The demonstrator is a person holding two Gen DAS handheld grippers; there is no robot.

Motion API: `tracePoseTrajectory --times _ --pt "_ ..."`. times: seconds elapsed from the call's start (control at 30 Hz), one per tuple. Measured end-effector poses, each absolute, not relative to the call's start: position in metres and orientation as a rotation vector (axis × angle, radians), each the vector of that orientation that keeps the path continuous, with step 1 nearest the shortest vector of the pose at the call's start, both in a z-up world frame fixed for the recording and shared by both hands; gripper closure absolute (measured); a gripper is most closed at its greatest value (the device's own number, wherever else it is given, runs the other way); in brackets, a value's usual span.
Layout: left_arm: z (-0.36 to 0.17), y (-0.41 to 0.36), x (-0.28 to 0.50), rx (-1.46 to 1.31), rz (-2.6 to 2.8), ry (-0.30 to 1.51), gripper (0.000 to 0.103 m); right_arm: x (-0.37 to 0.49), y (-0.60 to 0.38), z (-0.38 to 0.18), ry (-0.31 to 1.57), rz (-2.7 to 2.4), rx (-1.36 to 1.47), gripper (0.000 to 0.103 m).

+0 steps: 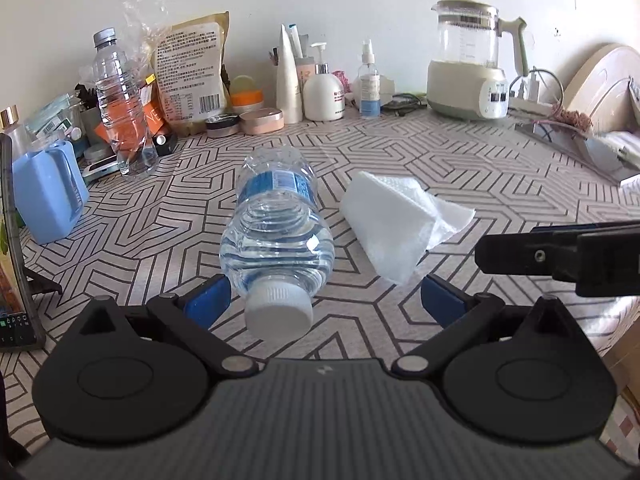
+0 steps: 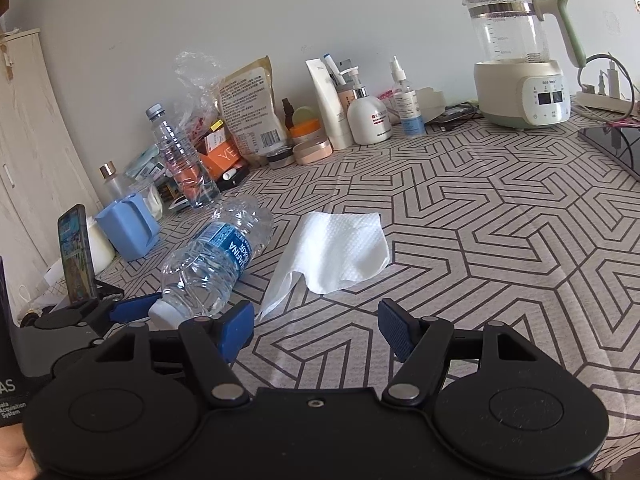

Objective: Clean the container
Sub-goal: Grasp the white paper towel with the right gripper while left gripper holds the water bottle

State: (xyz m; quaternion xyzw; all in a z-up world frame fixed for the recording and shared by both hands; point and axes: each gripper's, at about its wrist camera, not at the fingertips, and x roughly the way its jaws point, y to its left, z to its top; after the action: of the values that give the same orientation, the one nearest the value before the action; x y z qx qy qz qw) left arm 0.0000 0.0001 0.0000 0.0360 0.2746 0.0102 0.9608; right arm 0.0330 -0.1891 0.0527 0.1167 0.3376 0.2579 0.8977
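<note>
A clear water bottle with a blue label and white cap lies on its side on the patterned tablecloth, cap toward me. It also shows in the right wrist view. A white paper towel lies just right of it, also in the right wrist view. My left gripper is open, its blue pads either side of the cap without touching. My right gripper is open and empty, just in front of the paper towel. Part of it shows at the right of the left wrist view.
A glass kettle stands at the back right. Lotion and spray bottles, a food pouch and an upright empty bottle line the back. A blue jug and a phone on a stand are at the left.
</note>
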Motion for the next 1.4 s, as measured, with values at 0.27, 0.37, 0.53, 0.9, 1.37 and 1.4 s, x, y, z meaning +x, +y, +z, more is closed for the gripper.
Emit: tracePoseTrajectory --times 0.27,0.37,0.53,0.9,1.37,1.4 --pt "-0.001 0.005 -0.001 0.031 -0.007 0.537 0.0 0.034 -0.189 0.053 0.69 0.527 0.233 0.03" --pt "-0.001 0.007 -0.003 0.027 -0.004 0.539 0.0 0.034 -0.183 0.055 0.694 0.536 0.222 0.03" --pt "-0.002 0.012 -0.005 0.013 0.001 0.535 0.0 0.034 -0.175 0.058 0.688 0.554 0.204 0.03" --pt "0.0 0.026 -0.01 -0.042 -0.007 0.503 0.0 0.035 -0.163 0.059 0.68 0.594 0.173 0.03" --pt "0.013 0.023 -0.019 0.036 -0.032 0.382 0.003 0.064 -0.167 0.074 0.628 0.665 0.155 0.041" --pt "0.013 0.023 -0.018 0.046 -0.037 0.385 0.003 0.07 -0.166 0.073 0.643 0.669 0.157 0.047"
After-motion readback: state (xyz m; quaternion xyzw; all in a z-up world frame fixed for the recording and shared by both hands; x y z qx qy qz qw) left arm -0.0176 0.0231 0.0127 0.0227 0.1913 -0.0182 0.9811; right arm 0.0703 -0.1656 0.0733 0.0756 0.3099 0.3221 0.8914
